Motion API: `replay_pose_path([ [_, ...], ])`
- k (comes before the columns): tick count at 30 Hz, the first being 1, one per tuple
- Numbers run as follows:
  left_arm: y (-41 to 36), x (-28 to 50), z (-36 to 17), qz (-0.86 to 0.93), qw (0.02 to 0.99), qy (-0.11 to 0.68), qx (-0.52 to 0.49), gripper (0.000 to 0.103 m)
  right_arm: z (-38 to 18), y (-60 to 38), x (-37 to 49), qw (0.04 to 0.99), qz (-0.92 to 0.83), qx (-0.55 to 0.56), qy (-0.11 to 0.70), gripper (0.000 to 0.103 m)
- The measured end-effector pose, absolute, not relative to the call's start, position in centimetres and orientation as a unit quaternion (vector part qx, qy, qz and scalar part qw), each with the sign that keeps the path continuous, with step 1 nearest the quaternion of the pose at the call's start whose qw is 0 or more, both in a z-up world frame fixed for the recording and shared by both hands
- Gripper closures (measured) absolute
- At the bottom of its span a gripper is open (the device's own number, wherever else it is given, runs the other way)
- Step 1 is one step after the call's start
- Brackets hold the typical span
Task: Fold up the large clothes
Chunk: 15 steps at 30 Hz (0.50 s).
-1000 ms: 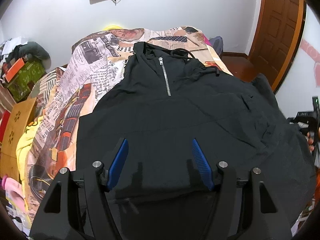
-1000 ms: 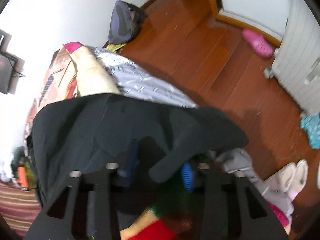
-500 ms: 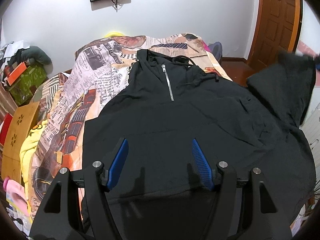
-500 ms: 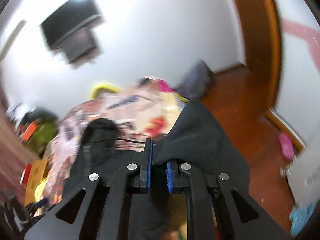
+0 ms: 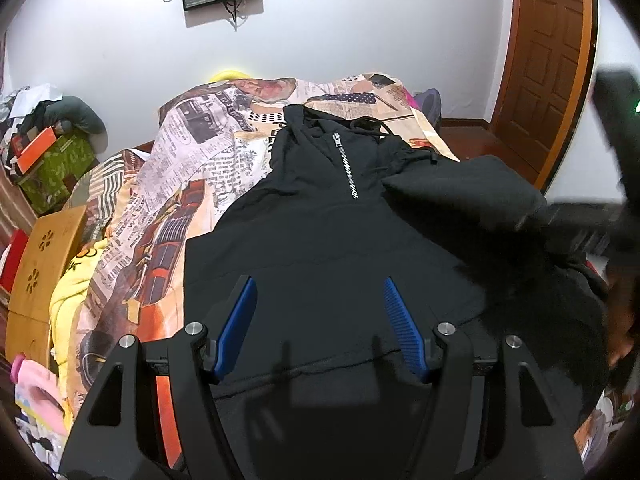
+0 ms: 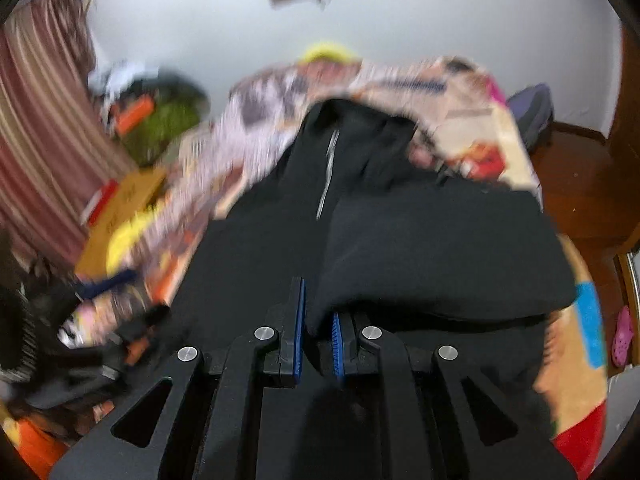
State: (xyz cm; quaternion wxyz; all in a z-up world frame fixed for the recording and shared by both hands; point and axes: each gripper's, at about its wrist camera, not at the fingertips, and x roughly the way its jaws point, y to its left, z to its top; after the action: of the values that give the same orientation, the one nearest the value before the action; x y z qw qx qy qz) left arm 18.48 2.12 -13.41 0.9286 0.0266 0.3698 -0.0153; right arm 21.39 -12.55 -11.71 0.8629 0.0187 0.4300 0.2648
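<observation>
A black zip-neck hoodie (image 5: pixel 320 248) lies face up on the bed, hood toward the far wall. My left gripper (image 5: pixel 318 320) is open and empty, hovering above the hoodie's lower front. My right gripper (image 6: pixel 318 320) is shut on the hoodie's right sleeve (image 6: pixel 432 248), which is pulled across over the body. That sleeve also shows in the left wrist view (image 5: pixel 472 192), lifted and folded inward. The right wrist view is motion-blurred.
The bed carries a newspaper-print cover (image 5: pixel 192 168). A yellow garment (image 5: pixel 76 280) and a wooden box (image 5: pixel 44 256) lie at the left edge. A wooden door (image 5: pixel 548 60) stands at the right. A dark bag (image 6: pixel 532 112) sits on the floor.
My right gripper has swung the held sleeve from the bed's right side in over the hoodie's body. The left gripper has stayed open above the hem.
</observation>
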Motion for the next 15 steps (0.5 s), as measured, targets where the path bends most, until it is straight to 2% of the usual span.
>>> replay_pose_path([
  [5,2.9,17.7,-13.9,-0.013,0.926,0.378,0.018,0.038,-14.4,-11.7,20.5,0.842,0.251,-0.031,0.477,0.087],
  [8,3.1,17.3,-14.2,-0.014,0.924,0.382,0.014,0.038,-13.9,-12.5,19.9,0.817,0.269,-0.046,0.508,0.075],
  [15,2.9,17.1,-14.6,-0.018,0.923,0.385,0.004,0.038,-11.0,-14.4,18.3,0.823,0.279,-0.032,0.494,0.069],
])
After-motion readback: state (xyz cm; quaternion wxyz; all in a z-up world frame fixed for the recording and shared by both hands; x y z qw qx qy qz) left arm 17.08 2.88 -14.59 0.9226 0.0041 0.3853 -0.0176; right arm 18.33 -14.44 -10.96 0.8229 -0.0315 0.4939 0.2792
